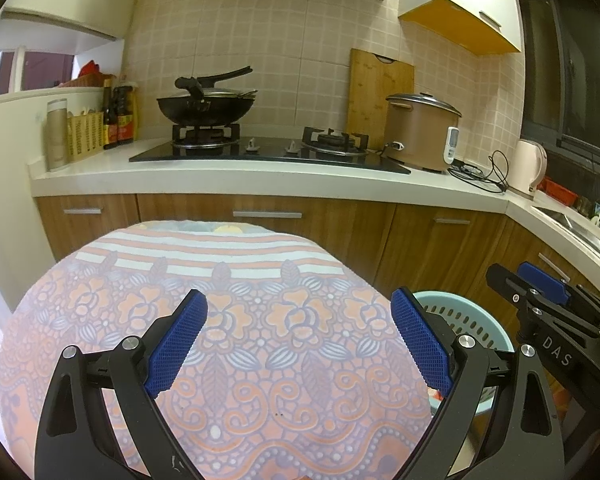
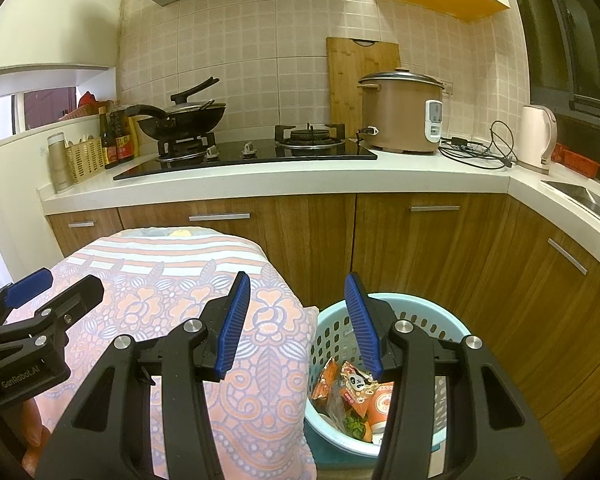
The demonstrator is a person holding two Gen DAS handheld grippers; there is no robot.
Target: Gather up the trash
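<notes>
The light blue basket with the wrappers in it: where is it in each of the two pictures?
Left wrist view: the basket sits lower right, mostly hidden behind a gripper finger.
Right wrist view: the basket sits bottom centre-right, wrappers visible inside.
Shared landmark: the patterned tablecloth just left of it.

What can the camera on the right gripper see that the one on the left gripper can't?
Only the right wrist view looks into the light blue basket: snack wrappers and a paper cup lie inside. It also shows the left gripper from the side.

Only the left wrist view shows the right gripper from the side; there the basket shows mostly its rim and slotted wall.

Both show the floral cloth, the wok, the rice cooker, the kettle and open, empty grippers.
</notes>
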